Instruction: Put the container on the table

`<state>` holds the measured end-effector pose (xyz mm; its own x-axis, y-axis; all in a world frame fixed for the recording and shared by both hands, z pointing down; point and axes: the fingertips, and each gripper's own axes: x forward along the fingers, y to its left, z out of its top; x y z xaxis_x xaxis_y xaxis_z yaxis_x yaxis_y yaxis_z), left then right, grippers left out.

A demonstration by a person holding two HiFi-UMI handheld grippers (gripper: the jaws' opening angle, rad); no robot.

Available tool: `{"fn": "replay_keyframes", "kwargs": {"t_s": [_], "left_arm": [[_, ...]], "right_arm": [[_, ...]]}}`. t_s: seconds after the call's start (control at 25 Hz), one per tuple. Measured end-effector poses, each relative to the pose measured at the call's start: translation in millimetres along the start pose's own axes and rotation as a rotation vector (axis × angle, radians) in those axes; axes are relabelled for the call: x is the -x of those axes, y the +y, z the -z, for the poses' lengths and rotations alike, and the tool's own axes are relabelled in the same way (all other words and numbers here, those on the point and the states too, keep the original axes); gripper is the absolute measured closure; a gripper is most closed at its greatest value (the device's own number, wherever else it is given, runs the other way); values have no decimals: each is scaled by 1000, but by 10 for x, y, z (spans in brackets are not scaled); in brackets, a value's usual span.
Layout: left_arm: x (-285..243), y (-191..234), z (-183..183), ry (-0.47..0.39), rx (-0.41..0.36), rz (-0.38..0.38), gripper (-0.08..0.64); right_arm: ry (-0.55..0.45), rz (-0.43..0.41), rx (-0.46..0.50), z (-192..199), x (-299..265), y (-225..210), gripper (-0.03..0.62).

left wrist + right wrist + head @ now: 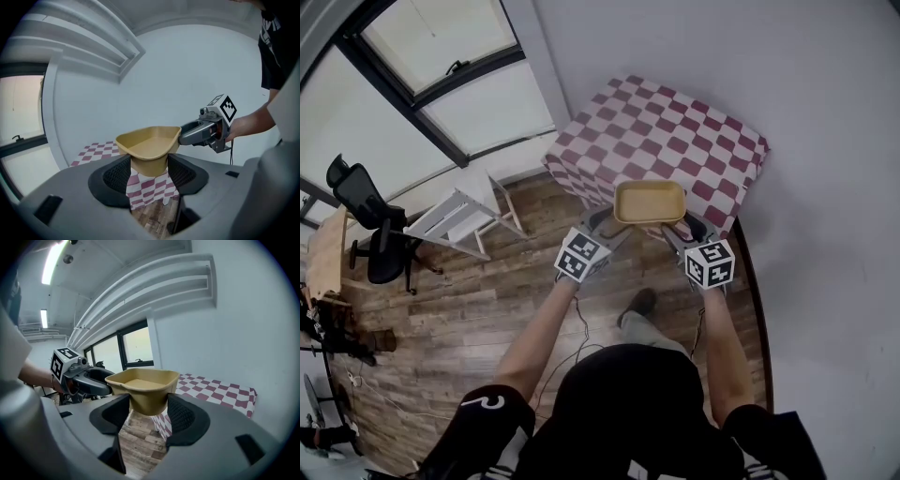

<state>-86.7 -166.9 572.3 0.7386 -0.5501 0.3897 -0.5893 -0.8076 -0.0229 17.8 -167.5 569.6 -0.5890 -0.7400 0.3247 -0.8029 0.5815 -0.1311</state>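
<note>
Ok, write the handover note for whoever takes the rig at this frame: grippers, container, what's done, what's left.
Left gripper: shut on the tan container, left end.
Right gripper: shut on its right end.
Container: empty, level, in the air at the near edge of the checkered table.
Done: container gripped and up at the table.
Left: bring it over the tabletop, set it down, release both.

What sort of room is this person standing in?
Probably an office or workroom. A black office chair stands on a wood-plank floor, there are large windows, and a table is covered with a red-and-white checked cloth.
</note>
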Motion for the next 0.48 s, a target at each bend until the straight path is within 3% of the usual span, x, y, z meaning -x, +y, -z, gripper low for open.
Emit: {"fn": "replay_keyframes", "kwargs": {"t_s": [0.48], "left_arm": [[-461,547,-247,-5,-13,37,311]], "right_arm": [[8,35,11,-299,-429,-473,327]]}}
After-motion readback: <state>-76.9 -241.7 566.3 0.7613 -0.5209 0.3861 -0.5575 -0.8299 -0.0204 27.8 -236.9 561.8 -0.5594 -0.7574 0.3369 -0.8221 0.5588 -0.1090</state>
